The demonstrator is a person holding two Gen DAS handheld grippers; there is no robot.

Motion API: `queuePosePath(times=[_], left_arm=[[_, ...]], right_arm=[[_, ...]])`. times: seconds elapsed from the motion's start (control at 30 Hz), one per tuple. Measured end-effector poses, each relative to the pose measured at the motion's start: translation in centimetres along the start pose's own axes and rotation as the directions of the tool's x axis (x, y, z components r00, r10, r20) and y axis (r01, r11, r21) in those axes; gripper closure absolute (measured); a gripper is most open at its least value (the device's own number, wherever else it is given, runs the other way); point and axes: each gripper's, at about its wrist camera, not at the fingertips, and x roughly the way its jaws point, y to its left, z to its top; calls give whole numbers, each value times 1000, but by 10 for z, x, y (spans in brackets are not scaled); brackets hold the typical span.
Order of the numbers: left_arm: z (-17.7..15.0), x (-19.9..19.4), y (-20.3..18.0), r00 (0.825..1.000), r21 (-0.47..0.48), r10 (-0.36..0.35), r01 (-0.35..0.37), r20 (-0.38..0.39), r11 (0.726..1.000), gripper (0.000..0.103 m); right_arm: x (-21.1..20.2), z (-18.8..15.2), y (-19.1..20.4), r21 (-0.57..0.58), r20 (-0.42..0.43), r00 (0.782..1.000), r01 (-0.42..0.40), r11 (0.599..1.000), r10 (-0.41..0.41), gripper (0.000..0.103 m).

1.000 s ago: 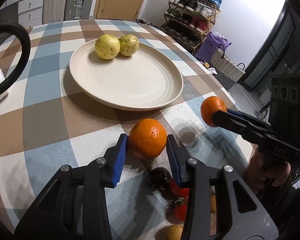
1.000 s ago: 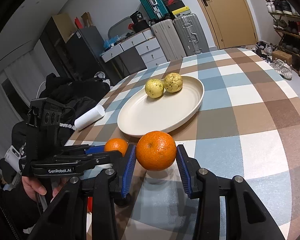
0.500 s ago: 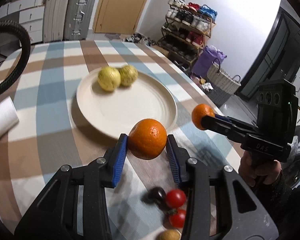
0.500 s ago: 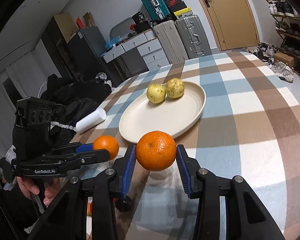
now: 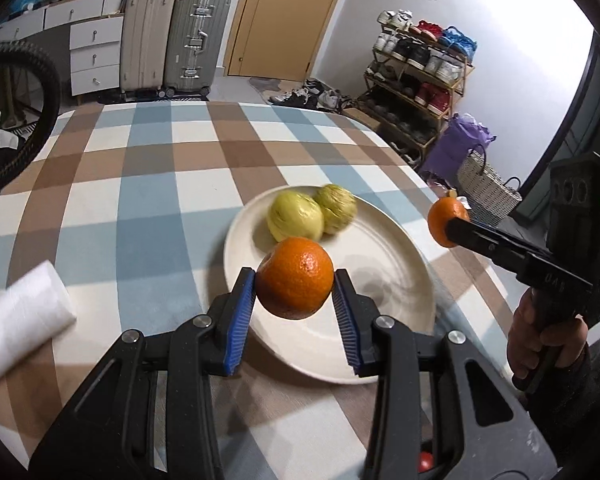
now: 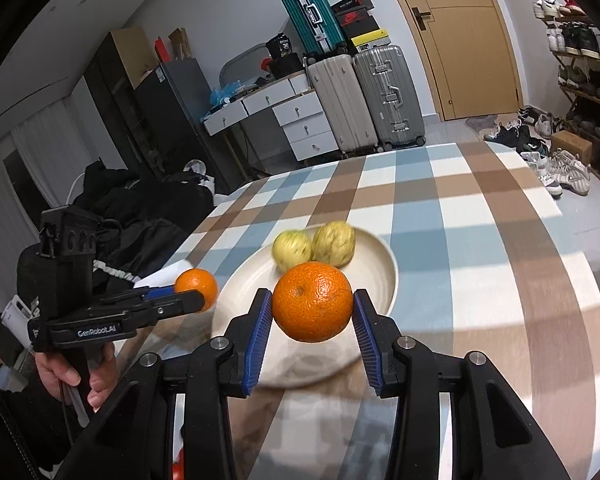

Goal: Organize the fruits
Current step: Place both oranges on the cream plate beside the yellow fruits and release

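Two oranges ride above a cream plate (image 5: pixel 396 264) on the checked worktop (image 5: pixel 148 200), each clamped across its widest part: one orange (image 5: pixel 295 278) between the blue pads of the left tool (image 5: pixel 295 300), the other orange (image 6: pixel 313 301) in the right tool (image 6: pixel 312 320). Two yellow-green fruits (image 6: pixel 314 245) sit touching at the plate's far rim. The oranges look firm, light and round, likely to roll once released.
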Motion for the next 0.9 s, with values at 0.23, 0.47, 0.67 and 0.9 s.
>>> queuePosePath(times=[0.23, 0.47, 0.67, 0.9], left_arm=[[18, 31, 15, 1000, -10, 4, -4, -25, 1000, 67], [21, 55, 22, 998, 8, 8, -7, -55, 1000, 67], [20, 60, 17, 999, 21, 22, -21, -33, 1000, 67], [21, 70, 12, 998, 39, 31, -29, -49, 999, 67]], right_arm=[[41, 27, -13, -15, -45, 999, 24, 1000, -25, 61], [77, 33, -17, -74, -98, 991, 82, 994, -89, 61], [91, 30, -21, -82, -128, 986, 102, 991, -112, 61], [102, 30, -21, -93, -142, 982, 116, 989, -128, 61]])
